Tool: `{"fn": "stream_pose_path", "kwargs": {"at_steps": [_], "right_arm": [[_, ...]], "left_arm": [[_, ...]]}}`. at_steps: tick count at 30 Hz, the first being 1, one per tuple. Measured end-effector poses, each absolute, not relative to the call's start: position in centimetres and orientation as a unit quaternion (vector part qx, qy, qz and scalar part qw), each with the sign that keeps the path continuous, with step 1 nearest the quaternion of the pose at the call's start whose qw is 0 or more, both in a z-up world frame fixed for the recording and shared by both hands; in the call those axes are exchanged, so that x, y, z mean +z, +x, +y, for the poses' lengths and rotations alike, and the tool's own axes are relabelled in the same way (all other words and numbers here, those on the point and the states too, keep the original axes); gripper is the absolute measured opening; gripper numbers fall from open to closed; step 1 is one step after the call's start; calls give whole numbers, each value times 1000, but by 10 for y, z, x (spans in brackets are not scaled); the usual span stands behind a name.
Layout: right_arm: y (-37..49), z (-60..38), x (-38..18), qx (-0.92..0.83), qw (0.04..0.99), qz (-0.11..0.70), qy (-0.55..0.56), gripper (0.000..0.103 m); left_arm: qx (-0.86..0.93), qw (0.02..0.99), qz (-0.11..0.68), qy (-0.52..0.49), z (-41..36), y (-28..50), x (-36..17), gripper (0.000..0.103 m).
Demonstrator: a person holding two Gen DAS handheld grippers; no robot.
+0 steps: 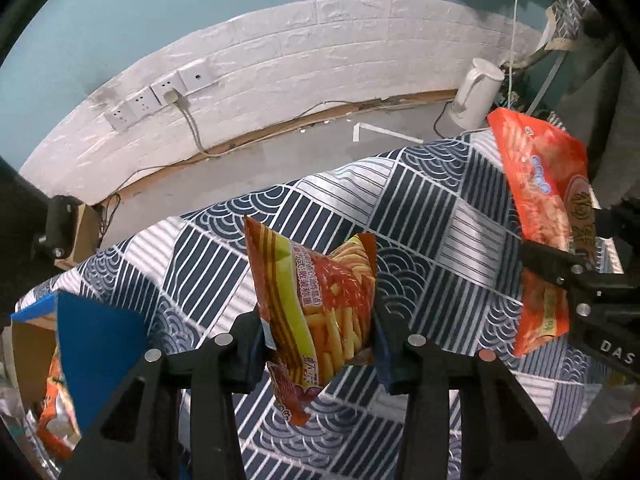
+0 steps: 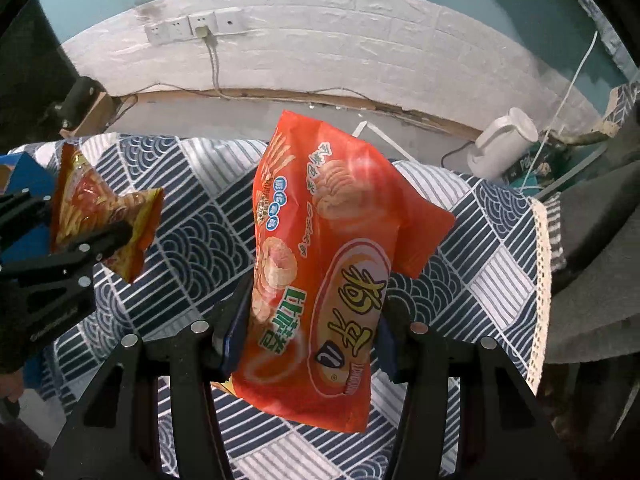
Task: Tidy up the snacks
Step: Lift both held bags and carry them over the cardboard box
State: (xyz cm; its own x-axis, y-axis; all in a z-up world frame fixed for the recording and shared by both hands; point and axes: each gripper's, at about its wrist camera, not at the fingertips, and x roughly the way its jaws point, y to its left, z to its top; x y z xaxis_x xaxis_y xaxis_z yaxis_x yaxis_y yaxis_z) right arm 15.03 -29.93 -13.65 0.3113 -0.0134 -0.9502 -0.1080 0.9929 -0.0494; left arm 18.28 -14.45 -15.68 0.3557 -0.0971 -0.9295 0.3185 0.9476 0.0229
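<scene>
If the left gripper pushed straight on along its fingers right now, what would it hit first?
Probably the patterned tablecloth. The left gripper is shut on the fries snack bag and points steeply down at the cloth, with nothing else visible in that line. The bag's hanging end would likely touch first; depth is hard to judge.

A counter is seen draped in a navy-and-white patterned cloth. Beyond it, a white electric kettle is stood on the grey floor, near a white brick-textured wall on which a row of white sockets is mounted, one holding a plugged-in cable.
</scene>
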Motion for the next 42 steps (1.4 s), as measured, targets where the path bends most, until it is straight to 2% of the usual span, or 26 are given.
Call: {"fn": "stream_pose_path", "kwargs": {"at_steps": [21,42], "right_arm": [[101,-196,-55,126,831,534,-90,52],[86,-66,-31,212,821,508,-151,52]], "left_arm": [[-100,863,488,80,-52,99,-55,44],[8,877,480,39,100,48,-47,44]]}}
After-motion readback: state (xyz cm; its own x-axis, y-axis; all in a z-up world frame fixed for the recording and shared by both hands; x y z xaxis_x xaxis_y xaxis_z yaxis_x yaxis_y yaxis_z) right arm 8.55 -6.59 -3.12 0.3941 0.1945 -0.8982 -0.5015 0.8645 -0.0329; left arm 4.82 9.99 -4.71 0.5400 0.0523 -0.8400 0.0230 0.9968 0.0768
